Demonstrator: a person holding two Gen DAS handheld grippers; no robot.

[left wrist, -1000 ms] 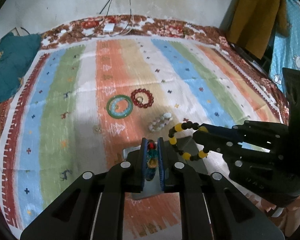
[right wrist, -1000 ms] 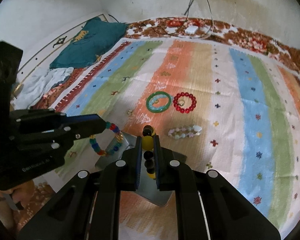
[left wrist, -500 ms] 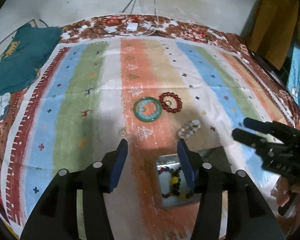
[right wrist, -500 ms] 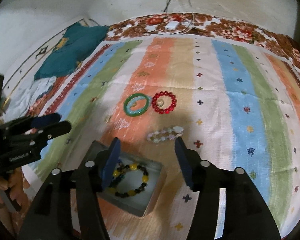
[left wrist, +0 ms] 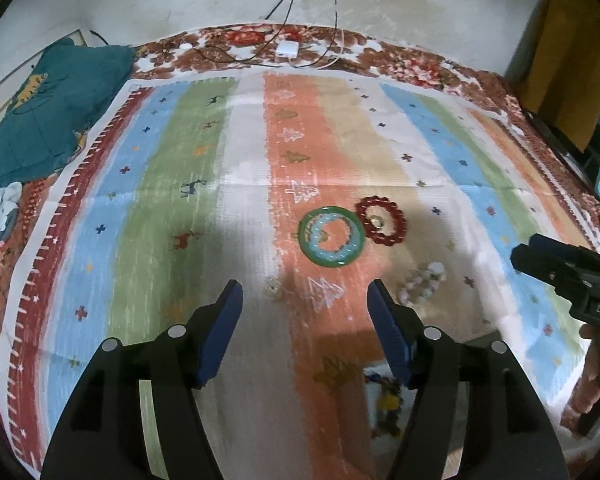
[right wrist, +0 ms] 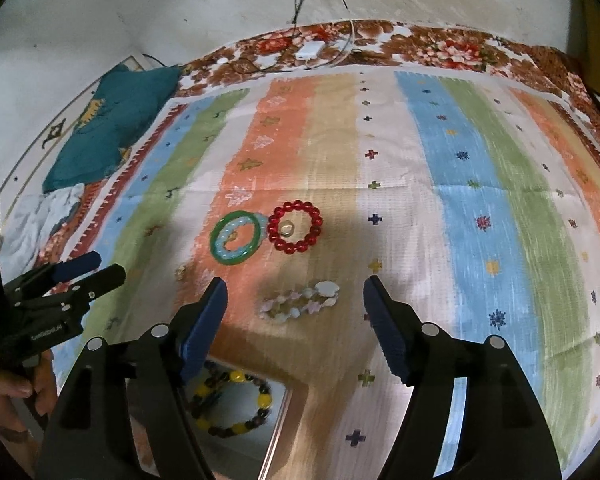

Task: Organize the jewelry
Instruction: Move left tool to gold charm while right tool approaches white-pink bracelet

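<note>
On the striped cloth lie a green bangle (left wrist: 332, 236) (right wrist: 236, 238) ringed around pale blue beads, a red bead bracelet (left wrist: 381, 220) (right wrist: 295, 227) and a pale shell bracelet (left wrist: 422, 282) (right wrist: 300, 300). A shallow box (right wrist: 278, 428) near the front edge holds a yellow-and-black bead bracelet (right wrist: 232, 404) and, in the left wrist view, blurred coloured beads (left wrist: 388, 396). My left gripper (left wrist: 305, 292) (right wrist: 100, 266) hovers short of the bangle. Its jaws are opening with nothing between them. My right gripper (right wrist: 296, 286) (left wrist: 530, 250) is over the shell bracelet, jaws opening and empty.
A small pale trinket (left wrist: 272, 288) (right wrist: 180, 270) lies left of the bangle. A teal cushion (left wrist: 56, 108) sits at the far left. A white charger with cables (left wrist: 287, 49) rests on the floral border by the wall. A person's hand (right wrist: 8, 392) grips the left tool.
Both grippers went from shut to open and let their bead bracelets go. The two bracelets now lie in the box. The grippers have drawn apart sideways.
</note>
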